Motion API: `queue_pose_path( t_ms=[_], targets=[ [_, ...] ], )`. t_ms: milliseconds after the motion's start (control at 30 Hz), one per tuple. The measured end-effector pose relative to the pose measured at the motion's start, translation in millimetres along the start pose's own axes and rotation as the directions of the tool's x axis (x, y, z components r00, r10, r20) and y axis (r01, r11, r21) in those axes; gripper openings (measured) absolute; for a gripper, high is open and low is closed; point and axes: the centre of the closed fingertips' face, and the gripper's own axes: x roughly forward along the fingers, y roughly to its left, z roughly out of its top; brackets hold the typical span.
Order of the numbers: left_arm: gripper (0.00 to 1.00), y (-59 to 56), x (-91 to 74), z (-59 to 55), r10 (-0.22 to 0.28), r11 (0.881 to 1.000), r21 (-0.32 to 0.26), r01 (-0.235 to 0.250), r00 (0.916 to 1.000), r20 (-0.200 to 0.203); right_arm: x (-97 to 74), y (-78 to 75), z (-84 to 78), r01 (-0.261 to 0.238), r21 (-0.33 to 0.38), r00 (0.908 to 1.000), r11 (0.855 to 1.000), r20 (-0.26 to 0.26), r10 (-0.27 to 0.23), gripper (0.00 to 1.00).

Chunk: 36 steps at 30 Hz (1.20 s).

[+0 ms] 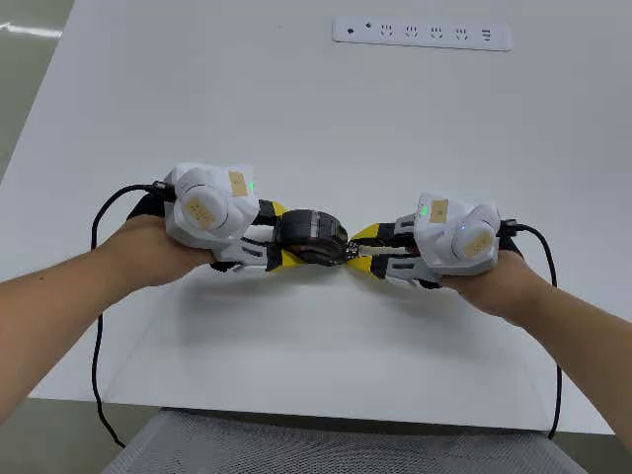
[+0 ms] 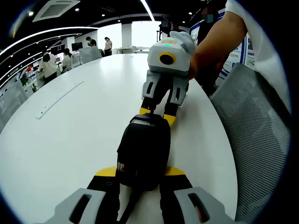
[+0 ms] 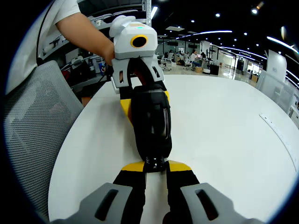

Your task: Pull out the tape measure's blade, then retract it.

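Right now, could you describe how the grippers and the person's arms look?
The left gripper and right gripper have rounded white housings, tan stickers, green lights, yellow-tipped black tongs and black cables. The person wears a short white sleeve.

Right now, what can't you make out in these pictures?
Blade: the right gripper closes on the mouth of the black plastic tape measure in the head view, hiding any blade pulled out.
Case markings: too dark and blurred in the left gripper view.
White power strip: switch position too small in the head view.
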Motion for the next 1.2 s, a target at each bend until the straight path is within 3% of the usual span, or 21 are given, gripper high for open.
queue_pose_path(
  t_ms=[1200],
  targets=[
    [0.28, -0.6, 1.0, -1.2, 0.000, 1.000, -0.002, 0.000, 0.9998, -0.022, -8.9, -0.7, -7.4, -0.001, -0.026, 0.9998, 1.000, -0.021, 0.000, 0.09]
  ],
)
